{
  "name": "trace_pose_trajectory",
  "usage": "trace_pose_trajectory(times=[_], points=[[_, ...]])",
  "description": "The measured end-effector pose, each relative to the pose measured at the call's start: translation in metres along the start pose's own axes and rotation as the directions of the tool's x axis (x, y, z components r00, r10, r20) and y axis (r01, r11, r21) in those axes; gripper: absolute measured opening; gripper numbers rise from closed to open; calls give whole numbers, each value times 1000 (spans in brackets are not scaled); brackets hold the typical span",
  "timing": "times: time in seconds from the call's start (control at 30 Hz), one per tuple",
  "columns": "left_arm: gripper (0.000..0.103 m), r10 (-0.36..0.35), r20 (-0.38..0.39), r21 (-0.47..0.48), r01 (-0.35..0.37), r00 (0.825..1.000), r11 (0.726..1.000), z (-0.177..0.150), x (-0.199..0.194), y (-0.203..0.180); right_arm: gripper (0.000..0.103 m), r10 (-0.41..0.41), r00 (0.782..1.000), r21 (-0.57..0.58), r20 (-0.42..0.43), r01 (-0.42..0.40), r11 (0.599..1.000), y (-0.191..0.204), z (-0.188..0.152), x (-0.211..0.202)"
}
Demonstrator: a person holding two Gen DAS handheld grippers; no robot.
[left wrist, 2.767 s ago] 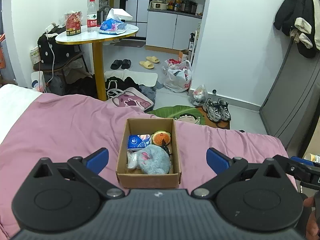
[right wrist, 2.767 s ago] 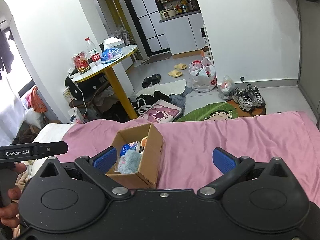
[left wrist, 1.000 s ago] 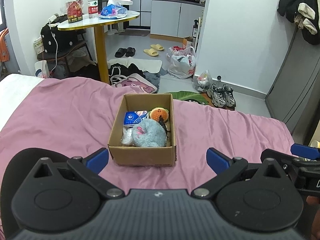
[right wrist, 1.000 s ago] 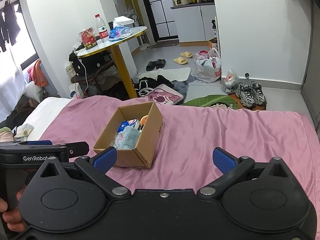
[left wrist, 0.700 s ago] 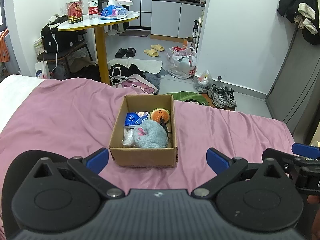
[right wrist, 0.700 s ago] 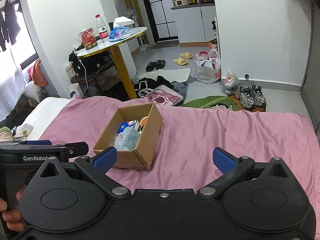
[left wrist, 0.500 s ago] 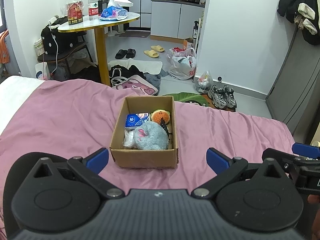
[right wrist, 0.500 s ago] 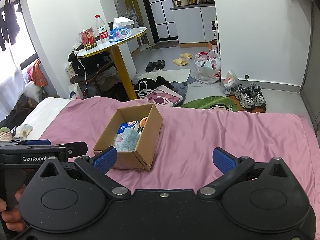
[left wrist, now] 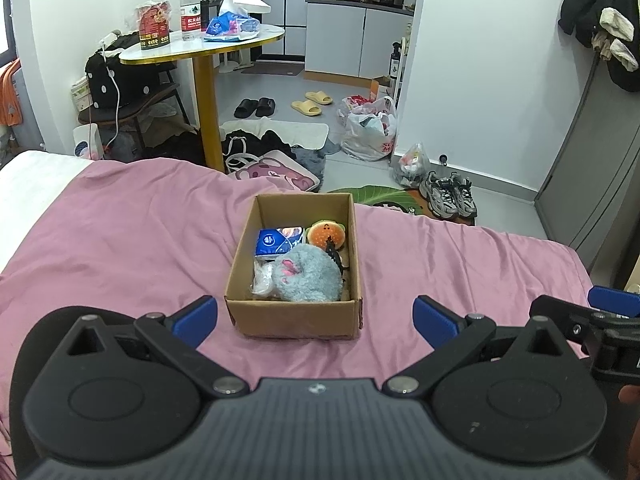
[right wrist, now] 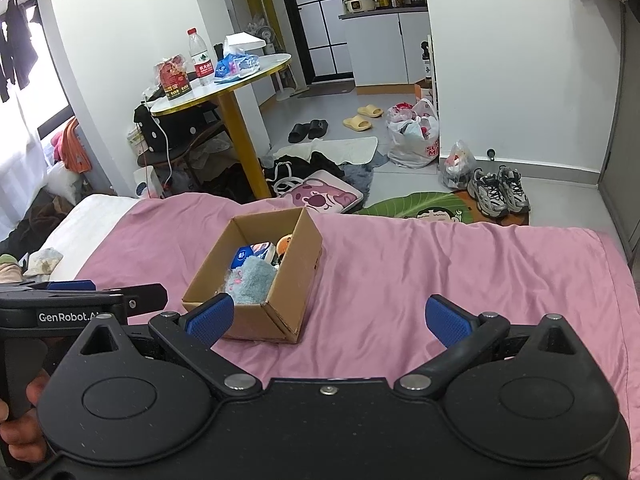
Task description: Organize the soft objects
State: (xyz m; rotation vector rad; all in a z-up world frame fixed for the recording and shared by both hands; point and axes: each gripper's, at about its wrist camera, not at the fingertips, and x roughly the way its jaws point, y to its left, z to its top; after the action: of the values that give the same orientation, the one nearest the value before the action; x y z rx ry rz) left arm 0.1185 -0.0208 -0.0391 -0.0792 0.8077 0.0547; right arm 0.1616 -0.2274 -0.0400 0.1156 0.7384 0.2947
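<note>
An open cardboard box point(left wrist: 294, 322) point(right wrist: 280, 304) sits on the pink bedspread point(left wrist: 120, 240) point(right wrist: 440, 264). Inside it lie a grey-blue plush toy point(left wrist: 310, 276) point(right wrist: 250, 280), a blue tissue pack point(left wrist: 276, 242) point(right wrist: 244, 255), an orange burger-shaped plush point(left wrist: 326, 234) point(right wrist: 283, 243) and a clear wrapped item point(left wrist: 262, 280). My left gripper point(left wrist: 315, 316) is open and empty, just short of the box's near wall. My right gripper point(right wrist: 330, 316) is open and empty, to the right of the box, with its left fingertip point(right wrist: 210, 316) in front of the near corner.
The bed's far edge drops to a floor with a leaf mat point(left wrist: 384, 200), sneakers point(left wrist: 450, 198), bags point(left wrist: 370, 128) and clothes. A round yellow-legged table point(left wrist: 204, 40) stands beyond the bed. A white sheet point(right wrist: 80, 232) lies at the left. Each gripper shows in the other's view, held by a hand point(right wrist: 20, 436).
Both grippers have pulled back and risen from the box over the last seconds, then drifted slightly; the box and its contents have stayed in place. Both stay open.
</note>
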Motion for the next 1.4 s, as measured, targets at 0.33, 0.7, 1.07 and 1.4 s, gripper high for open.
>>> trace_pose_trajectory(times=[0.33, 0.7, 1.07, 1.4], points=[[103, 6, -10, -7, -6, 1000, 1000, 0, 3, 5, 103, -5, 1000, 1, -2, 5, 1000, -1, -2, 3], [103, 13, -9, -7, -13, 1000, 1000, -2, 3, 5, 103, -3, 1000, -1, 1, 3, 1000, 0, -4, 4], [103, 15, 2, -2, -15, 1000, 1000, -3, -1, 6, 103, -9, 1000, -5, 2, 9, 1000, 3, -5, 4], [103, 13, 4, -1, -13, 1000, 1000, -3, -2, 7, 103, -16, 1000, -5, -3, 16, 1000, 5, -6, 5]])
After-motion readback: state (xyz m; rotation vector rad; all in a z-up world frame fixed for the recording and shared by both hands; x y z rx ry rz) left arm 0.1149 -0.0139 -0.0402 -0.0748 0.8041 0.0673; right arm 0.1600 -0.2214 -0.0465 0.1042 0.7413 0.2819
